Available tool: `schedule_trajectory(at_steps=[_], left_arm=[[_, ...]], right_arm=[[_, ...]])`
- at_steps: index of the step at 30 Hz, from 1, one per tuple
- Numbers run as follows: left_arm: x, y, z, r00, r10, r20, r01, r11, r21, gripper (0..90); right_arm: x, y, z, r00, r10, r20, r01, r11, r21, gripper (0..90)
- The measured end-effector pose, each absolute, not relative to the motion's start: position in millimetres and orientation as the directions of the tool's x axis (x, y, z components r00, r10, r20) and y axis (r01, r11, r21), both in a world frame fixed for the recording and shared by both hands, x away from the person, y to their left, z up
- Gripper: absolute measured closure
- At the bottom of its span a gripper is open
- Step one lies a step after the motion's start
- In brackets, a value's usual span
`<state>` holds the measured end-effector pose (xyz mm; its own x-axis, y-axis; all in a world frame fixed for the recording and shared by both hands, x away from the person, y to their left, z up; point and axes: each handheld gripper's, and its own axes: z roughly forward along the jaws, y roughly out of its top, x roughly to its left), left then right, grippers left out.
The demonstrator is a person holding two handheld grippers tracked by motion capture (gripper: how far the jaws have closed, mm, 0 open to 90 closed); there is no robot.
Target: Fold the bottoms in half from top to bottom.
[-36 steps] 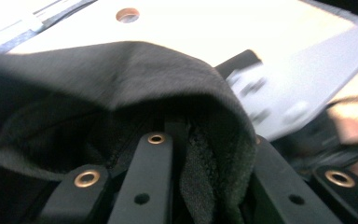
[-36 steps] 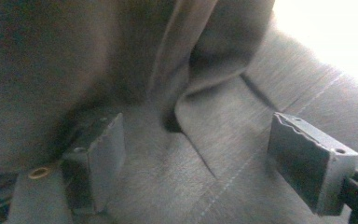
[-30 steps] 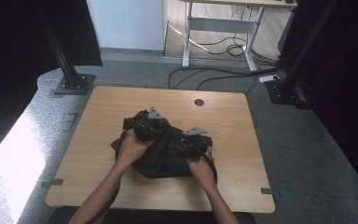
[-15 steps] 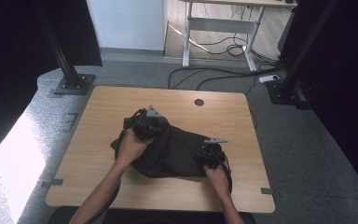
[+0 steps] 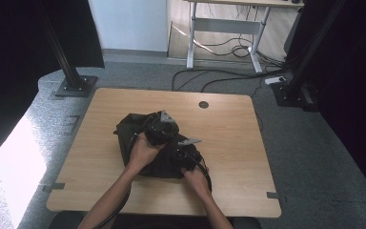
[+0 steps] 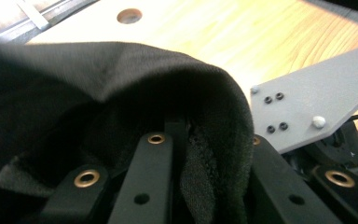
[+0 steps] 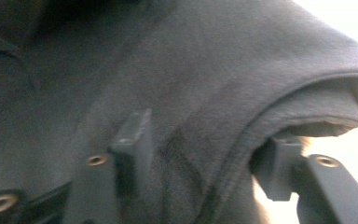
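A black garment (image 5: 132, 128) lies bunched in the middle of the wooden table (image 5: 228, 124). My left gripper (image 5: 155, 123) sits on its far part, shut on a thick fold of the black garment (image 6: 98, 84) that drapes over its jaws, as the left gripper view (image 6: 205, 140) shows. My right gripper (image 5: 176, 151) is close beside it at the garment's near right. A hemmed fold of the garment (image 7: 191, 70) fills the gap between its jaws (image 7: 200, 149) and touches both. These jaws have just been opening a little around that fold.
The table has a round cable hole (image 5: 203, 104) at its far side and bare wood (image 5: 90, 162) around the garment. The right gripper's grey plate (image 6: 307, 107) stands close to the left gripper. Black stand bases (image 5: 74, 87) and cables (image 5: 228, 78) lie on the floor beyond.
The right gripper swung out to the garment's right edge, then came back left and down next to the left gripper. The garment's right side is now drawn in. The left gripper kept still.
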<state>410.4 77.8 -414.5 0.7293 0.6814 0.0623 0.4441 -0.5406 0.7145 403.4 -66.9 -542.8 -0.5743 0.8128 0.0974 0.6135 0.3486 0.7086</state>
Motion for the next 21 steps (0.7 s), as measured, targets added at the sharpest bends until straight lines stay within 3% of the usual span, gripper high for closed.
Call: schedule_trajectory(at_steps=[5,13,21], left_arm=[[408,71,-438,0.735,0.675,0.057,0.457,-0.556,0.694,81.6],[403,37,-468,0.753,0.647,0.12,0.445,-0.635,0.632,80.9],[401,11,-511,0.773,0.615,0.157,0.462,-0.715,0.525,78.2]], right_arm=[[405,-87,-538,-0.567,0.801,0.194,0.627,0.267,0.731,36.2],[394,-134,-516,-0.53,0.843,0.09,0.594,0.293,0.749,33.8],[384,-174,-524,-0.475,0.878,0.059,0.634,0.295,0.715,33.6]])
